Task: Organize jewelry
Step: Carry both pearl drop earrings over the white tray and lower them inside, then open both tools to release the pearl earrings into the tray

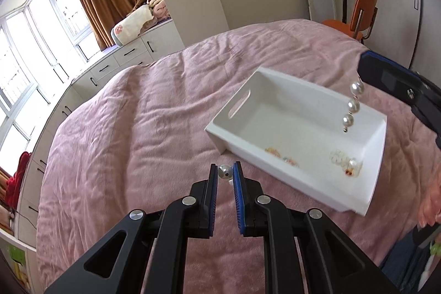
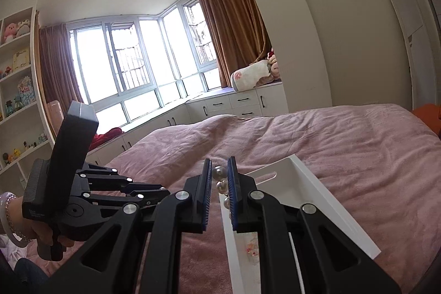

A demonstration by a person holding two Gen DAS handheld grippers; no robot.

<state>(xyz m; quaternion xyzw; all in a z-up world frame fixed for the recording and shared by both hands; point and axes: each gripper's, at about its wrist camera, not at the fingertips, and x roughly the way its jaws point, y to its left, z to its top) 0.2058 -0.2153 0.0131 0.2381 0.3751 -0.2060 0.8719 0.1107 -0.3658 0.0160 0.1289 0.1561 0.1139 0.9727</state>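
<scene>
A white box [image 1: 237,134] lies on the pink bed, with several small jewelry pieces [image 1: 344,160] on its floor. My left gripper [image 1: 225,172] is shut on a single pearl [image 1: 224,171], just left of the box's near corner and above the bedspread. My right gripper [image 2: 220,175] is shut on a string of three pearls [image 2: 222,185]. In the left wrist view that pearl string [image 1: 353,105] hangs over the box's far right side. The box also shows in the right wrist view [image 2: 325,189], below the right fingers.
The pink bedspread [image 1: 151,128] covers the whole bed. An orange chair [image 1: 361,10] stands beyond the far edge. White drawers [image 2: 242,101] run under the windows, and a shelf of toys [image 2: 19,90] is at the left.
</scene>
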